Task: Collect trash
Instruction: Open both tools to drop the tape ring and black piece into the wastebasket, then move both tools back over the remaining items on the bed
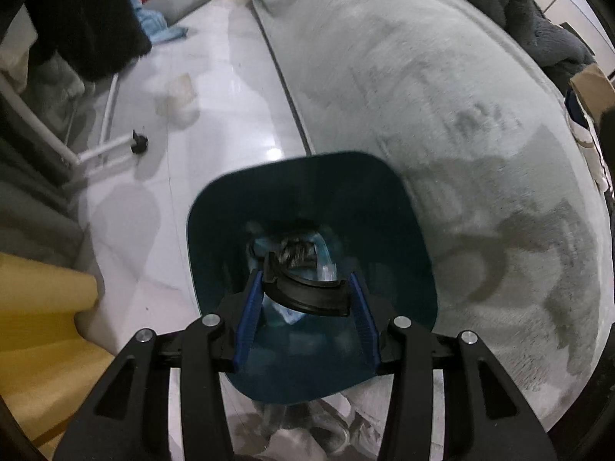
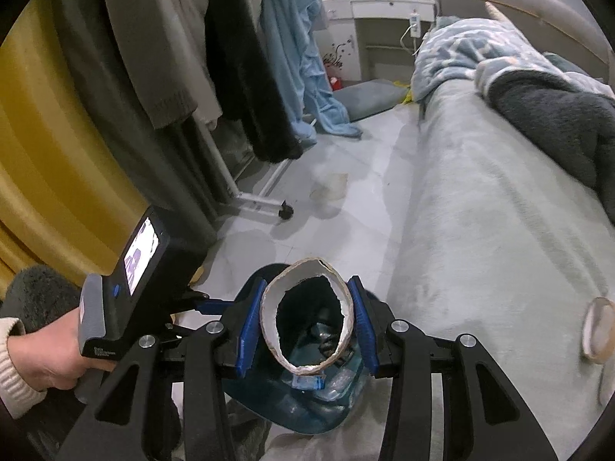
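Right wrist view: my right tongs [image 2: 307, 317] pinch a cardboard tube [image 2: 307, 317] over the blue bin [image 2: 330, 411] on the floor by the bed's edge; left tongs [image 1: 305, 299] pinch a black lid [image 1: 307, 294]. Misaligned, either could miss.

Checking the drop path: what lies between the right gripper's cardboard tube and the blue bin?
Nothing: in the right wrist view the cardboard tube hangs directly over the blue bin.

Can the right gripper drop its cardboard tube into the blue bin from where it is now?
Probably yes. The right gripper holds the cardboard tube right above the open blue bin, with no lid. The left gripper and its black piece hang over the bin too, which could crowd the drop.
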A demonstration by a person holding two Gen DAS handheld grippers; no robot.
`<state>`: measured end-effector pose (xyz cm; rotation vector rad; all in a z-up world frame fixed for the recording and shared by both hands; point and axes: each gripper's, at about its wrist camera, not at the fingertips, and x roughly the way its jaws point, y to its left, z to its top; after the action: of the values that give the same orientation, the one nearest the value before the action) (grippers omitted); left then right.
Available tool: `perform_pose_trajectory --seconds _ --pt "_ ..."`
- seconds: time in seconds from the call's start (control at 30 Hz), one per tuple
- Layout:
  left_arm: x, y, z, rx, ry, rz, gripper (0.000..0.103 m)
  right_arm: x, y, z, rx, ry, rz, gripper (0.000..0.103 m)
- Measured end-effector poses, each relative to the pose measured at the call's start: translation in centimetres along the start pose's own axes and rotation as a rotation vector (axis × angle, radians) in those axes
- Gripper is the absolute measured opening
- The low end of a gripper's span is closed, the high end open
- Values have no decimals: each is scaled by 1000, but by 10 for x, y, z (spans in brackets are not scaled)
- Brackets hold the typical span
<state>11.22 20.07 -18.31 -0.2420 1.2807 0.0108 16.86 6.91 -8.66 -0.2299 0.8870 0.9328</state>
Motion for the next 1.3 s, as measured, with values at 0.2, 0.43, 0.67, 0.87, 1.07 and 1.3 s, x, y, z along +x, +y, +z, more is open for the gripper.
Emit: perform_pose_trajectory --seconds 0.2,0.43,0.67,0.87,1.07,1.3 --pt "10 16 -8 -41 62 -27 50 21 4 -6 -14 54 8 44" --pt "12 19 -12 -27 90 -39 59 42 5 -10 -6 98 8 44" --pt "3 28 -11 -33 60 -43 71 67 4 -25 9 167 3 44" --pt "-11 36 -7 -37 1 -66 74 83 6 -36 13 220 -5 44" --pt "-31 40 -3 -30 -85 -74 78 99 6 -45 25 273 -13 45" --pt "-59 44 3 -29 -229 -62 83 109 9 -51 8 324 -26 47"
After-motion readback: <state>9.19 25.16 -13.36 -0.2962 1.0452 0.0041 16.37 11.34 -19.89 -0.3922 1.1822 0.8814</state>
